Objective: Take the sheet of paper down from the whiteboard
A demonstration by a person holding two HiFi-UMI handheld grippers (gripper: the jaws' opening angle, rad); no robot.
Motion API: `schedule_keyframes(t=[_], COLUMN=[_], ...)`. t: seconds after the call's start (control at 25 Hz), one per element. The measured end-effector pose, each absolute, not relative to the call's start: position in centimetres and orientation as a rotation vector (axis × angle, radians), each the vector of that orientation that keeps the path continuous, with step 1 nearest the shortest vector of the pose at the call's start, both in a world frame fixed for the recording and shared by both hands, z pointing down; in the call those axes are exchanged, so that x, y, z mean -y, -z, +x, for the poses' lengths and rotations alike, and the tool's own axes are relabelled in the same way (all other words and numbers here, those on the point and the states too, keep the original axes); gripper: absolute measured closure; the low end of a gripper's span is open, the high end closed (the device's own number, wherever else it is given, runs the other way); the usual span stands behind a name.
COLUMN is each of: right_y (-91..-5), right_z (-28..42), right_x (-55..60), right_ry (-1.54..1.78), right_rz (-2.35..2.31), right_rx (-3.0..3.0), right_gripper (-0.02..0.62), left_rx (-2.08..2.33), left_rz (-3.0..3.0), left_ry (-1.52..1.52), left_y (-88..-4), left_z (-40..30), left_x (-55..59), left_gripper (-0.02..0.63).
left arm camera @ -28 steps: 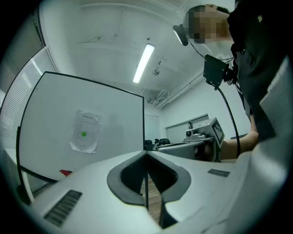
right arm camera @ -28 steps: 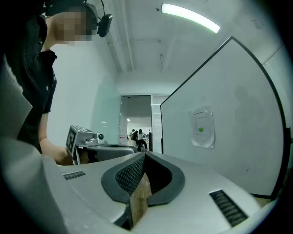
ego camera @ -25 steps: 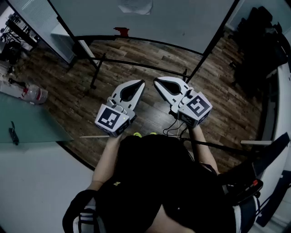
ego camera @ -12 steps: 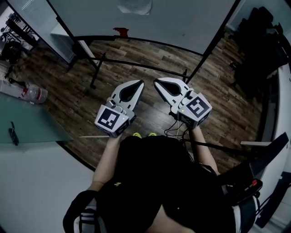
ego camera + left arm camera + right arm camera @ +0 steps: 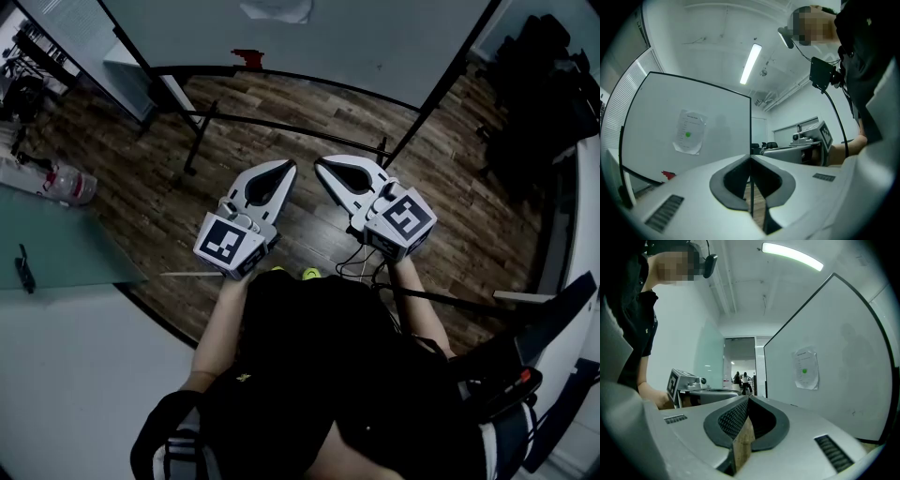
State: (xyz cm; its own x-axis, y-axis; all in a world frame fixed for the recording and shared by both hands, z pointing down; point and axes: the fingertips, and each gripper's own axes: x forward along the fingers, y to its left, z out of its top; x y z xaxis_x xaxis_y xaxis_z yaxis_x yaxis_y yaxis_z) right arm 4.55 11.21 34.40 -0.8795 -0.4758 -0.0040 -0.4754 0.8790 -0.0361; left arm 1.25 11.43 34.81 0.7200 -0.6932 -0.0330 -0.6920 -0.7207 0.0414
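**White sheet up on the board, both grippers shut and well short of it**

We start at the left, where a clear bottle (image 5: pixel 67 190) lies near the edge of a pale green surface (image 5: pixel 56 253), beside the wood floor (image 5: pixel 141 178). Next comes our left gripper (image 5: pixel 289 169), held level over the floor. Its own view shows the jaws pressed together at the tips with nothing between them. From that view the sheet of paper (image 5: pixel 689 132) hangs up and to the left of the jaw tips. It lies flat on the whiteboard (image 5: pixel 722 117) and has a green dot near its middle. A small red object (image 5: pixel 668 175) sits at the board's lower edge, below and left of the sheet.

In the head view the sheet shows at the very top, above the gap between the two grippers. It is well apart from both, with the black bars of the board's stand lying in between.

Our right gripper (image 5: pixel 321 165) is just beside the left one, their tips near each other but not touching. Its jaws also meet at the tips and pinch nothing; only floor shows through the slit lower down. From its own view the sheet is up and to the right of the jaws, again well apart. Far behind, people stand in a doorway (image 5: pixel 740 377).
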Motion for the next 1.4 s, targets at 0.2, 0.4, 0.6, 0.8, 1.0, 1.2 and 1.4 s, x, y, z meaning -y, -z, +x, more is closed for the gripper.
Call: schedule_keyframes(t=[0.2,0.4,0.6,0.8,1.0,1.2,1.4], right_y=[-34.5,-34.0,-34.1,-34.1,-33.6,-33.5,-33.5], right_z=[4.5,4.5,4.2,4.0,4.0,4.0,3.3], right_x=[-10.7,-11.6,-10.7,-9.2,-8.2,-6.4,-3.7], right_ry=[0.097,0.058,0.091,0.06,0.073,0.075,0.083], right_rz=[-0.768,-0.747,-0.768,-0.781,-0.821,-0.847,-0.865], right_rx=[-3.027,-3.038,-3.03,-3.025,-3.013,-2.999,-2.998], right_gripper=[0.576,0.575,0.575,0.575,0.575,0.575,0.575], left_rx=[1.173,1.183,1.193,1.195,1.177,1.144,1.128], left_rz=[2.886,2.889,2.898,2.915,2.939,2.958,2.957], left_ry=[0.075,0.086,0.088,0.095,0.09,0.09,0.099], left_y=[-35.0,-34.3,-34.2,-34.0,-33.5,-33.4,-33.3], left_z=[1.5,1.7,1.3,1.0,1.2,1.6,1.0], left_x=[-11.0,-12.0,-11.1,-9.5,-8.5,-6.8,-4.0], left_gripper=[0.588,0.588,0.588,0.588,0.588,0.588,0.588])
